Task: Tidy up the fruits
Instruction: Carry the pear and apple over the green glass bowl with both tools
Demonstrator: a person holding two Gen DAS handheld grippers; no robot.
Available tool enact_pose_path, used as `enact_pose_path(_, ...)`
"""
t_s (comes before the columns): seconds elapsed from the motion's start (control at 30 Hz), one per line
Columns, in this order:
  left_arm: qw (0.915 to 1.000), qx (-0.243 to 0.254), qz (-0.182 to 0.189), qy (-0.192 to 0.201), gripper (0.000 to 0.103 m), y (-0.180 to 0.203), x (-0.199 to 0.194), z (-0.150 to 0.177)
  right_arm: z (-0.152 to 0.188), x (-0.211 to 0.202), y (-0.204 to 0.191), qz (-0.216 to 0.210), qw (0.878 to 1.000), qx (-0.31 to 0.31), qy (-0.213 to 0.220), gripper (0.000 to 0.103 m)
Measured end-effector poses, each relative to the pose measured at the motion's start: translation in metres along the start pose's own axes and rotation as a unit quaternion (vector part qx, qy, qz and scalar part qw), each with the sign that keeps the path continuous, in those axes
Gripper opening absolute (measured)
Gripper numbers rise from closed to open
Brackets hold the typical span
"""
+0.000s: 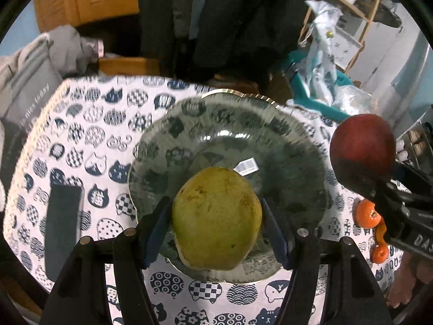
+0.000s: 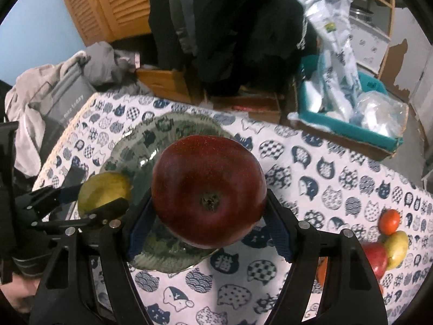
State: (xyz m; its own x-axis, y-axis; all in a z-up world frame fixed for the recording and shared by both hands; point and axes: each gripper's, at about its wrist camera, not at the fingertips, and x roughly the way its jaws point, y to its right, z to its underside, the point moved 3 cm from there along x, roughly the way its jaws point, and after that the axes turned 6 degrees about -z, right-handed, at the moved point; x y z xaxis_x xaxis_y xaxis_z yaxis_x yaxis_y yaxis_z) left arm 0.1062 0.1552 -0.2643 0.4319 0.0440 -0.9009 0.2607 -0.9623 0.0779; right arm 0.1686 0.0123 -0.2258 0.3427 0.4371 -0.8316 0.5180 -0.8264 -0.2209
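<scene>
Room: a cluttered room with a slatted wooden door at the back, dark coats hanging in the middle, and a wooden shelf unit to the right.
Worktop: a worktop covered by a white cloth printed with blue cat heads.
Plate: a grey-green glass plate with a scalloped gold rim sits on the cloth; a barcode sticker shows at its middle.
Left claw: the left claw is clamped on a yellow-green pear, a blue pad pressed to each side of it.
Pear: held over the near part of the plate; whether it touches the glass I cannot tell.
Right claw: the right claw is clamped on a dark red apple, blue pads on both flanks, the calyx end facing the camera.
Apple: held above the plate's near right edge, just right of the pear.
Loose fruit: near the right edge of the worktop lie an orange, a second pear and a second apple, bunched together and well apart from the plate.
Phone: a dark phone lies flat on the cloth left of the plate.
Beyond the worktop: a teal box holding plastic bags on the right, a grey garment heaped on the left.
Person: part of a hand shows under the right claw's body.
</scene>
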Motion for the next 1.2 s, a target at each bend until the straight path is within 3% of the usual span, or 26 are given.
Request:
enact_pose_path(0.6,0.9960,-0.019,0.002,-0.087,0.068,-0.010,0.054,0.017,0.005,0.030,0.004,-0.011,0.999,0.017,-0.030,0.076)
enact_pose_path(0.8,0.9954,-0.025,-0.001,-0.092,0.069,-0.008,0.059,0.014,0.004,0.030,0.004,-0.012,0.999,0.018,-0.030,0.076)
enact_pose_path(0.93,0.9972,-0.039,0.002,-0.064,0.088,-0.013,0.045,0.007,0.003,0.032,0.004,-0.014,0.999,0.020,-0.033,0.076)
enact_pose_path(1.2,0.9972,-0.059,-0.005,-0.046,0.088,-0.038,0.020,0.008,0.005,0.046,-0.003,-0.019,0.998,0.016,-0.054,0.076)
